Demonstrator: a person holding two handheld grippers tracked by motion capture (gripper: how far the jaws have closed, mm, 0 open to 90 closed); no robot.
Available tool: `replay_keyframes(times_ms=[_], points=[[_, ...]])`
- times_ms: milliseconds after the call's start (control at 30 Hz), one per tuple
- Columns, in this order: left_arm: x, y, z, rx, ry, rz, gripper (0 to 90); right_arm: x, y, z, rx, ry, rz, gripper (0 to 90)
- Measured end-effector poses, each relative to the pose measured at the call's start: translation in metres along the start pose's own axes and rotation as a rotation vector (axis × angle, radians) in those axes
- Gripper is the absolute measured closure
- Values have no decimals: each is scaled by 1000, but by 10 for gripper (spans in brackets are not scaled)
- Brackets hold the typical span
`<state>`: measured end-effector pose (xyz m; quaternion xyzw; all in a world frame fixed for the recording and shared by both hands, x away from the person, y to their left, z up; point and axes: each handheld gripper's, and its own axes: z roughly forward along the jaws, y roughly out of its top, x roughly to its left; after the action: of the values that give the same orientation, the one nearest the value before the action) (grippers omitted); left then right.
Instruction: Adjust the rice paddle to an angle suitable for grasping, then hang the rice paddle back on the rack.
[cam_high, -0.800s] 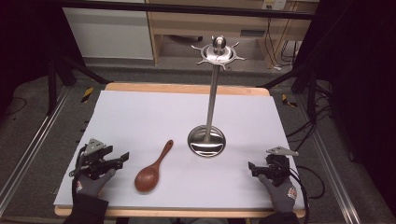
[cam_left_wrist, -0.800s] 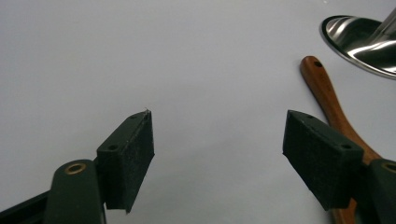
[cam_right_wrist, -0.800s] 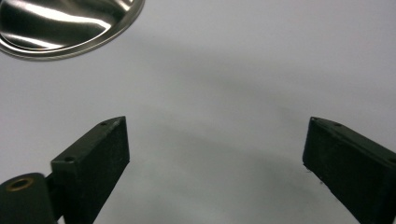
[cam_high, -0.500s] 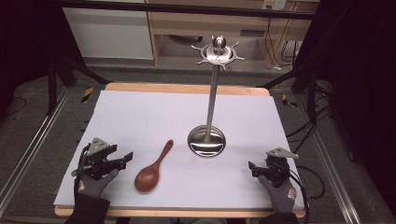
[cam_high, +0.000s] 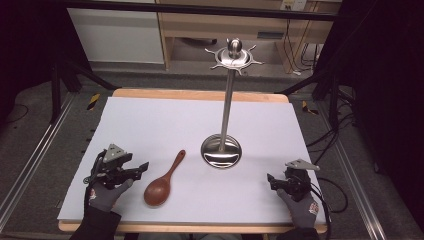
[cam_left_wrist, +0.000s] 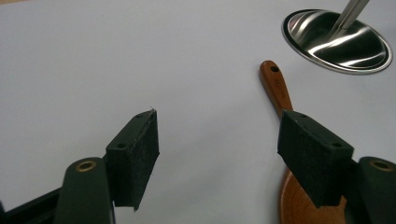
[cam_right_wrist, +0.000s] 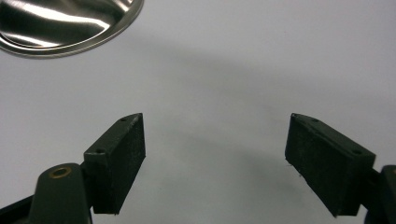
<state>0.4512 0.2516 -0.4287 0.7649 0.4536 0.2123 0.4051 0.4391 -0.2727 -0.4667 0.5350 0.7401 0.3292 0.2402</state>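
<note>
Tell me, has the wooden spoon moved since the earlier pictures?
No. The wooden spoon lies in the same place, its handle pointing toward the base of the metal stand as before.

Grey carpet floor (cam_high: 45, 150), wooden shelving (cam_high: 220, 30), dark surroundings

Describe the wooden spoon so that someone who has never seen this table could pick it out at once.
Start from the white sheet that covers the table, then find the tall metal stand with its round shiny base. Just left of that base, toward the near edge, lies the spoon, handle pointing at the stand and bowl toward the left gripper. It is the only reddish-brown wooden thing there.
</note>
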Motion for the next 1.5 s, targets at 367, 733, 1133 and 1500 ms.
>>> replay_keyframes(times_ms=[367,733,1133,1500], points=[[-10,17,4,10,-14,27,295,2,1,-2,4,-1,-6,198],[-21,36,8,44,-30,67,290,2,0,-2,-4,-1,-15,194],[-34,48,21,113,-44,100,291,4,0,-2,6,3,-22,196],[-46,54,37,213,-40,163,325,4,1,-2,10,10,-25,201]])
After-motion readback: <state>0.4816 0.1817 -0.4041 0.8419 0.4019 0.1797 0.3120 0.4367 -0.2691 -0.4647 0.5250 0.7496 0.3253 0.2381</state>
